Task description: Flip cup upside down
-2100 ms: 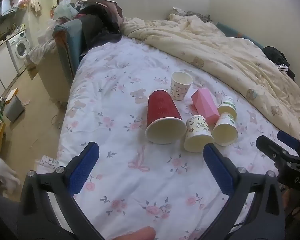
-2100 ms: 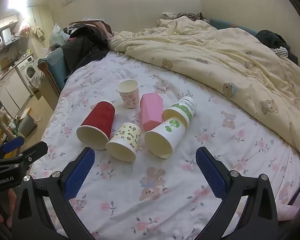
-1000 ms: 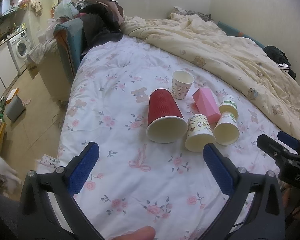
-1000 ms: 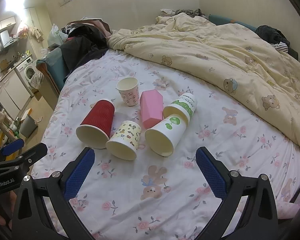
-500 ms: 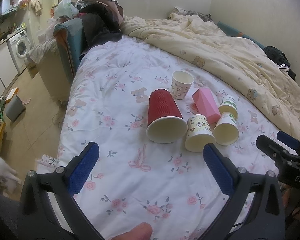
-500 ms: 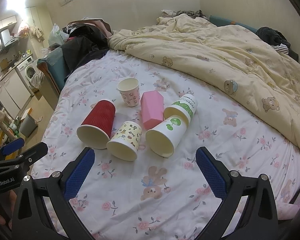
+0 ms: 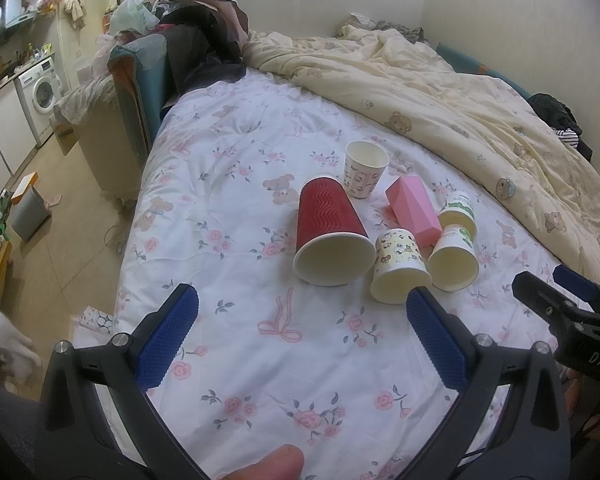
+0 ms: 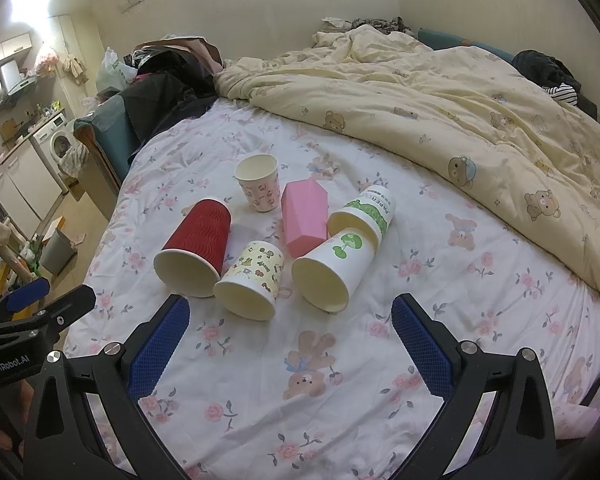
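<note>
Hovering nearest, over the floral sheet [image 8: 340, 400]: right gripper [image 8: 290, 334], jaws spread wide, nothing between its blue pads [image 8: 158, 350]. Left gripper [image 7: 300, 330], the same: jaws wide apart, empty, over the near edge of the bed; it also shows at the left border of the right wrist view.

Cups, all on the sheet beyond both grippers, in one cluster:
- Red cup [image 7: 330, 230], ribbed, on its side, mouth toward the cameras; leftmost.
- Cartoon cup [image 8: 252, 278], yellowish print, on its side, mouth toward the cameras; just right of the red cup, touching or nearly so.
- Green-leaf cup [image 8: 334, 266], white, on its side, mouth toward the cameras; right of the cartoon cup.
- Green-band cup [image 8: 366, 212], on its side, directly behind the leaf cup, touching it.
- Pink cup [image 8: 304, 214], faceted, on its side between the cartoon cup and the green-band cup.
- Bear cup [image 8: 258, 180], small, upright, mouth up; farthest of the cluster, behind the red and pink cups.

Farther back: cream duvet [image 8: 440, 92] bunched along the right and rear of the bed. Washing machine [image 7: 40, 88] at far left, off the bed.
</note>
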Demonstrator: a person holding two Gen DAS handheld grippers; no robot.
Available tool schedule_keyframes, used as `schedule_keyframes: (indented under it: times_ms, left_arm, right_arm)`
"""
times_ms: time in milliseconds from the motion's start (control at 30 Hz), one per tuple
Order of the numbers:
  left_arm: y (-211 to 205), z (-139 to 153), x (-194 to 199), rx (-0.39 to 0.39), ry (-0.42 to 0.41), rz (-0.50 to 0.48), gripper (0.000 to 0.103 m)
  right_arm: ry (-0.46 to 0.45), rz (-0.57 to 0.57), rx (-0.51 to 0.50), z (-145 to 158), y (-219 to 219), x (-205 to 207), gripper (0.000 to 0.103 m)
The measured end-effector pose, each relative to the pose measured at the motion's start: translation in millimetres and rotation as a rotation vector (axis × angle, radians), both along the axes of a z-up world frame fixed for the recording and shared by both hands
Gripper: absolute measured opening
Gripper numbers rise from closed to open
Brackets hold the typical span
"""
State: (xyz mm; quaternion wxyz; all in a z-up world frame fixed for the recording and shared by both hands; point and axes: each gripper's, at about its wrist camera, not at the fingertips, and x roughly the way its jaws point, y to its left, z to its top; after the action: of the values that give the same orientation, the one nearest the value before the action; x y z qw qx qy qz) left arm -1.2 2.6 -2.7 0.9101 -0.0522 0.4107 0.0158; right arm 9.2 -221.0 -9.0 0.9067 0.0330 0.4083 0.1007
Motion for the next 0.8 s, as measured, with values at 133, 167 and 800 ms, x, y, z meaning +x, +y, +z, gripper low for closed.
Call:
schedule_keyframes:
  times_ms: [133, 167, 800]
  left_arm:
    - [4.1, -4.5, -1.1, -0.002, 0.003, 0.002, 0.103]
    - [4.1, -3.7, -0.8, -0.004, 0.004, 0.001, 0.103]
    - [7.4, -6.1, -2.4, -0.001, 0.006, 0.005, 0.103]
  right_arm:
    - [0.0, 0.0, 0.001, -1.0, -0.2, 0.4, 0.103]
    - [0.0, 0.0, 0.003, -0.9, -0.3, 0.5, 0.103]
    - [0.004, 0.001, 0.001, -2.2, 0.2, 1.2, 0.103]
